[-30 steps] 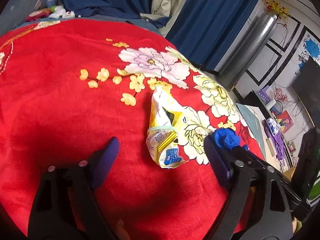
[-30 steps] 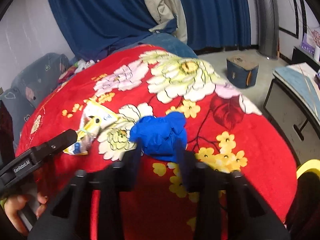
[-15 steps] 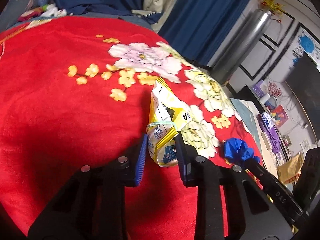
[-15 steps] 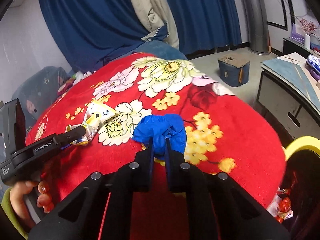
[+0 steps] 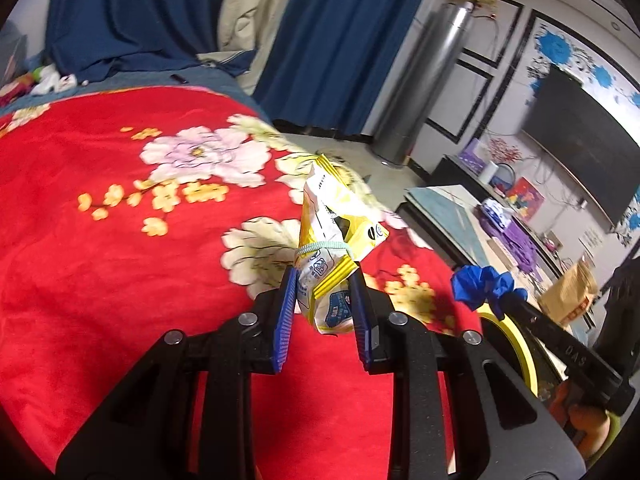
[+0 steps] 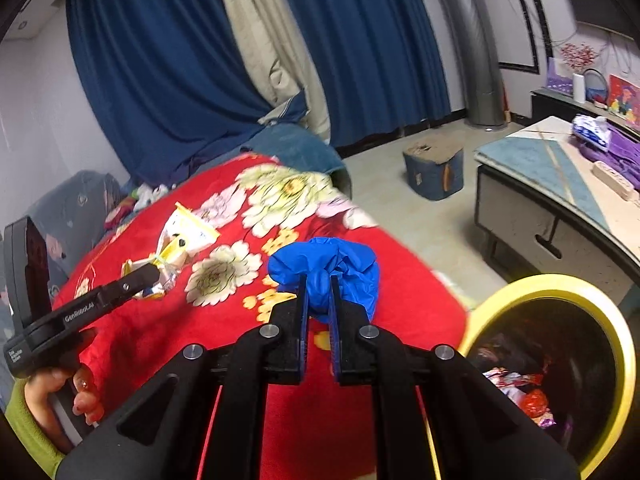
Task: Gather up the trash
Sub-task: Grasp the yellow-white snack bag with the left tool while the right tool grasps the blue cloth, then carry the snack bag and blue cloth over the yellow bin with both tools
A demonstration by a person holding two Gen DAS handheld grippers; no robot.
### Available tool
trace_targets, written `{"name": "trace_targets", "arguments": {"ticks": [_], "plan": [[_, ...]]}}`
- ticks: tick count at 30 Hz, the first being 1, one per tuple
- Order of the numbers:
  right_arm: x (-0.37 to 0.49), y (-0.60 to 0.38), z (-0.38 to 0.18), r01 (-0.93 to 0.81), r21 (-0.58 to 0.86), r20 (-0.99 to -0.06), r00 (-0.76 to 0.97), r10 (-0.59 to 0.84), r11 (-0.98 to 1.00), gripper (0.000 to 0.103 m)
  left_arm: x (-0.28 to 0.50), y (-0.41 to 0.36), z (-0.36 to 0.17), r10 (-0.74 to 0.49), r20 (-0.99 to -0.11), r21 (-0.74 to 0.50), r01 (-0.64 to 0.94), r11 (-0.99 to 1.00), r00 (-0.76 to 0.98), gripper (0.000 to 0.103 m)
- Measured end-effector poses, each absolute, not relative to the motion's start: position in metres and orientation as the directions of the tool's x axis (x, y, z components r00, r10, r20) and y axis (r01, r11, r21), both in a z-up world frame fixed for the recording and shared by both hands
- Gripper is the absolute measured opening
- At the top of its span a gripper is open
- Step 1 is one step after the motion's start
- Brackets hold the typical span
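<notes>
- the left tongs (image 5: 323,288) are pinching the low end of a yellow snack bag (image 5: 334,236), which stands up between the blue pads, lifted off the red flower blanket (image 5: 100,280).
- a pale green band (image 5: 326,246) is tied round the middle of the bag.
- the right tongs (image 6: 318,294) are pressed tight on a scrunched blue glove (image 6: 326,266), held up over the near edge of the blanket.
- to the right of the right tongs, low down, is a bin with a yellow rim (image 6: 560,282); bright wrappers (image 6: 520,396) lie inside it.
- far behind are blue curtains (image 6: 160,60) and a tall silver cylinder (image 5: 424,88).
- on the right is a low tabletop (image 6: 552,160) with purple things on it.
</notes>
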State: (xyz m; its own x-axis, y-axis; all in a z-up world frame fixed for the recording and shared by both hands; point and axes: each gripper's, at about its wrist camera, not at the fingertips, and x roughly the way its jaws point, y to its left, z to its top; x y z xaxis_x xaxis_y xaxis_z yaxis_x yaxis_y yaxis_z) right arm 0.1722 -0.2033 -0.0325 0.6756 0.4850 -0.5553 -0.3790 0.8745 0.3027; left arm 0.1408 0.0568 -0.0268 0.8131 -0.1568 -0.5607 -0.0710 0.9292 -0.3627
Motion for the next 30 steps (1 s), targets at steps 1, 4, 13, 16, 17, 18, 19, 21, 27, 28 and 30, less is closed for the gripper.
{"name": "trace_targets", "arguments": {"ticks": [1, 4, 13, 16, 17, 18, 19, 21, 27, 28, 30], "plan": [[0.171, -0.208, -0.031, -0.373, 0.303, -0.551, 0.682, 0.481, 0.877, 0.009, 0.14, 0.054, -0.025, -0.164, -0.558, -0.362, -0.061, 0.93, 0.814, 0.02], [0.167, -0.225, -0.026, -0.351, 0.298, -0.541, 0.704, 0.459, 0.888, 0.009, 0.14, 0.041, -0.021, -0.188, -0.547, -0.353, -0.022, 0.935, 0.815, 0.02], [0.154, -0.276, -0.024, -0.265, 0.286, -0.536, 0.752, 0.383, 0.921, 0.009, 0.135, 0.013, -0.012, -0.237, -0.528, -0.335, 0.057, 0.94, 0.816, 0.02], [0.149, -0.286, -0.022, -0.246, 0.28, -0.53, 0.766, 0.363, 0.928, 0.009, 0.135, 0.001, -0.01, -0.257, -0.525, -0.323, 0.09, 0.942, 0.811, 0.02], [0.149, -0.289, -0.021, -0.241, 0.282, -0.528, 0.769, 0.36, 0.929, 0.009, 0.134, -0.003, -0.01, -0.265, -0.526, -0.32, 0.101, 0.942, 0.809, 0.02], [0.148, -0.292, -0.02, -0.236, 0.283, -0.526, 0.772, 0.357, 0.93, 0.009, 0.134, -0.006, -0.01, -0.271, -0.526, -0.316, 0.11, 0.942, 0.806, 0.02], [0.146, -0.296, -0.019, -0.231, 0.283, -0.524, 0.776, 0.351, 0.931, 0.009, 0.134, -0.01, -0.01, -0.276, -0.525, -0.312, 0.119, 0.943, 0.805, 0.02], [0.143, -0.301, -0.018, -0.224, 0.285, -0.521, 0.78, 0.347, 0.932, 0.009, 0.133, -0.017, -0.009, -0.287, -0.525, -0.304, 0.138, 0.943, 0.801, 0.02], [0.134, -0.317, -0.019, -0.2, 0.278, -0.524, 0.788, 0.323, 0.939, 0.009, 0.13, -0.037, -0.009, -0.314, -0.528, -0.282, 0.186, 0.941, 0.789, 0.02], [0.133, -0.319, -0.02, -0.196, 0.278, -0.524, 0.789, 0.32, 0.94, 0.009, 0.13, -0.041, -0.01, -0.32, -0.53, -0.278, 0.196, 0.94, 0.785, 0.02], [0.13, -0.323, -0.02, -0.191, 0.276, -0.525, 0.791, 0.314, 0.942, 0.009, 0.128, -0.047, -0.009, -0.327, -0.53, -0.269, 0.21, 0.94, 0.782, 0.02]]}}
